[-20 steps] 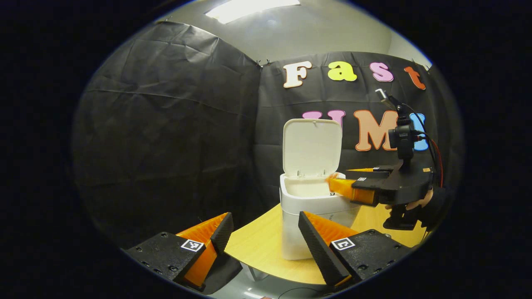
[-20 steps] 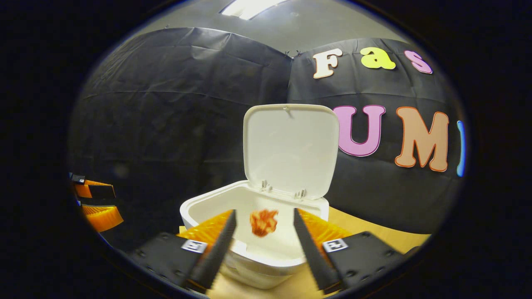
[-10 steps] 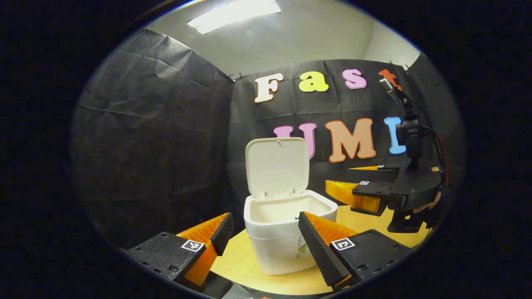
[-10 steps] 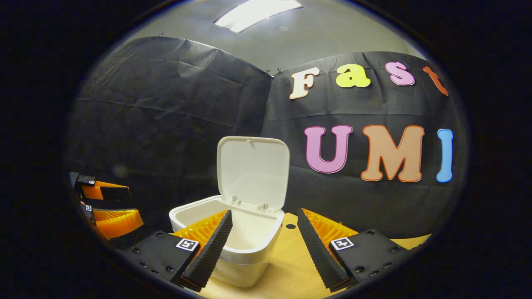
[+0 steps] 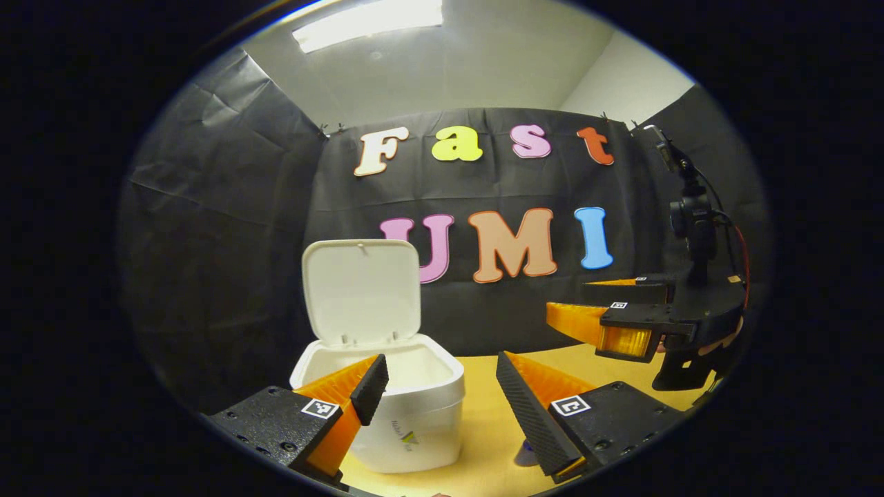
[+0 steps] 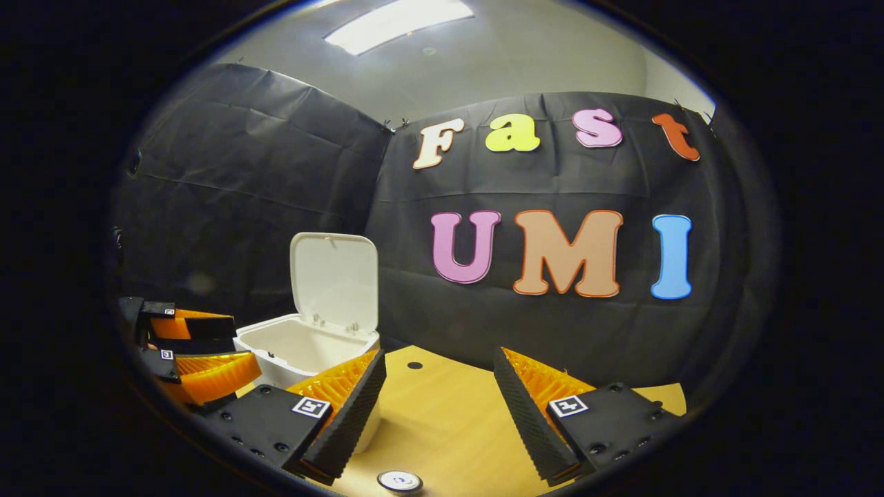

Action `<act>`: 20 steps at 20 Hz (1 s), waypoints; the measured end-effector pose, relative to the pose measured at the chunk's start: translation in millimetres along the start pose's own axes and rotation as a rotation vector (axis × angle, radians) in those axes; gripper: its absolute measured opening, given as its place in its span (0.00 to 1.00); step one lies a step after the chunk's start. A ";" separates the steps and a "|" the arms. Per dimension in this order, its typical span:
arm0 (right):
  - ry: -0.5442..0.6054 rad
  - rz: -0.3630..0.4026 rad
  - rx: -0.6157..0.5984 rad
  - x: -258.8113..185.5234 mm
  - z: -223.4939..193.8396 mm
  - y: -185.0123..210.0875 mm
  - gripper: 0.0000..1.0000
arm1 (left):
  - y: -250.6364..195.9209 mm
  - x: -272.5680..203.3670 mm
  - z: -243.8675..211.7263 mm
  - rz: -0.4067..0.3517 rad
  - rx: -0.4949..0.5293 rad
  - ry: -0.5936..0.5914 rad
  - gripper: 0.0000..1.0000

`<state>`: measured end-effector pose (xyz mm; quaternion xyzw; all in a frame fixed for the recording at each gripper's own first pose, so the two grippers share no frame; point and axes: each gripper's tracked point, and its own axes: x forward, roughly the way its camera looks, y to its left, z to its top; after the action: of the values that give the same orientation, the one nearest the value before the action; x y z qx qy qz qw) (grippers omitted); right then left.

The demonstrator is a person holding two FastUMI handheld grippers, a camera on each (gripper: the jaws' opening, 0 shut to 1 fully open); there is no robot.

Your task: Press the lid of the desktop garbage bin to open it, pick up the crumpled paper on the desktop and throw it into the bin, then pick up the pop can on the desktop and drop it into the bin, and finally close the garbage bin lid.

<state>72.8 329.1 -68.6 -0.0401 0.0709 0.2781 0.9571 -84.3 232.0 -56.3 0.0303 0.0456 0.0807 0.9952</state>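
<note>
We held both grippers spread and empty, left gripper (image 5: 435, 386), right gripper (image 6: 436, 383), bin (image 5: 387, 407) lid (image 5: 362, 290) upright, on the tabletop (image 6: 449, 414).

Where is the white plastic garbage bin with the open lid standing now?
The white plastic garbage bin stands on the wooden desktop, lower left in both views, lid upright, just behind each gripper's left finger.

A staged recording booth inside a plain room: wrinkled black cloth walls (image 6: 262, 172) hang clipped around a small yellow wooden surface (image 6: 449, 421), beneath a grey ceiling with a rectangular fluorescent light panel (image 5: 366, 17).
</note>
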 end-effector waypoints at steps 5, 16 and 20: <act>0.039 -0.126 0.020 -26.1 -17.7 -52.8 0.98 | -44.5 22.5 -28.9 -0.124 -0.075 0.072 0.96; 0.184 -0.330 0.048 -89.2 -76.3 -124.3 0.99 | -113.3 36.4 -121.6 -0.303 -0.092 0.246 0.95; 0.216 -0.366 0.030 -109.9 -83.5 -131.2 0.99 | -126.9 35.3 -160.0 -0.337 -0.103 0.315 0.95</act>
<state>42.1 151.0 -128.7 -0.0676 0.1688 0.0925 0.9790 -44.9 121.3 -227.0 -0.0414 0.2008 -0.0804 0.9754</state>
